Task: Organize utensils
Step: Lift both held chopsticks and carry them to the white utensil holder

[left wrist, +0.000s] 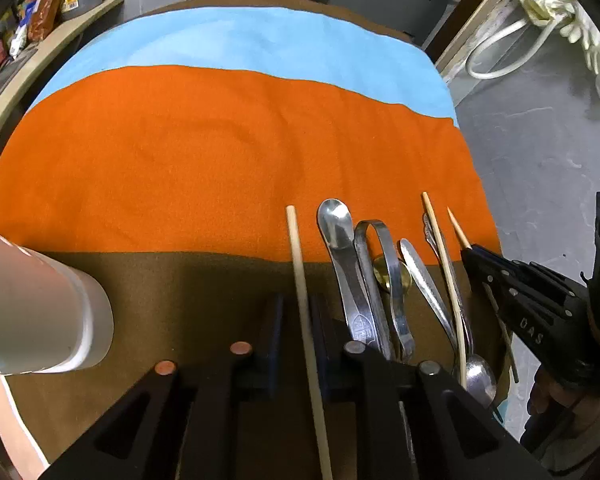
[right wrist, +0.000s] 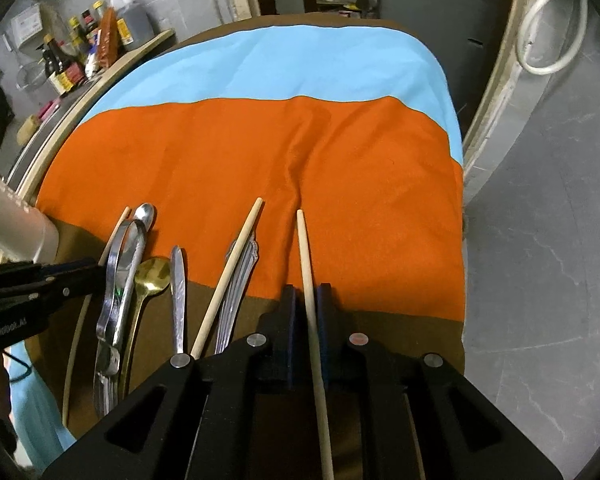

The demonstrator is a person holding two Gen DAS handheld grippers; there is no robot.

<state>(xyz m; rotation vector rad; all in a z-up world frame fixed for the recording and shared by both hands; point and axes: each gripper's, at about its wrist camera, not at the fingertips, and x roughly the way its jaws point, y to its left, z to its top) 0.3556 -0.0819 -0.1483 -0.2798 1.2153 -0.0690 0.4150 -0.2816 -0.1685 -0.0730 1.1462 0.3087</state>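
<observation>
Honestly, all about the long axis right now. Starting at left claw [left wrist: 298, 304]: narrowed to a slit around left stick [left wrist: 296, 248], which runs dead straight down the claw's own line, tip pointing away over the orange band of the cloth [left wrist: 180, 160]. Can't tell if actually pinched or just straddled, since a hair of gap shows on one side.

Same deal at right claw [right wrist: 306, 296]: nearly closed around right stick [right wrist: 303, 248], again lined up with the claw and tip forward. Also can't call it clamped for sure.

Moving outward, between the two claws on the table: spoon [left wrist: 334, 216], tongs [left wrist: 374, 248], a gold spoon [right wrist: 152, 276] and a third stick [right wrist: 230, 276] lying across some flatware, all roughly parallel, handles toward the camera.

Further out, just left of left claw: cup [left wrist: 40, 304], opening not visible. Probably the drop spot, just a guess. If so, left claw way nearer to it, with right claw on the far side of the whole pile. Would need to swing each stick from flat to upright before dropping it in, so a firm pinch first or the stick pivots.
</observation>
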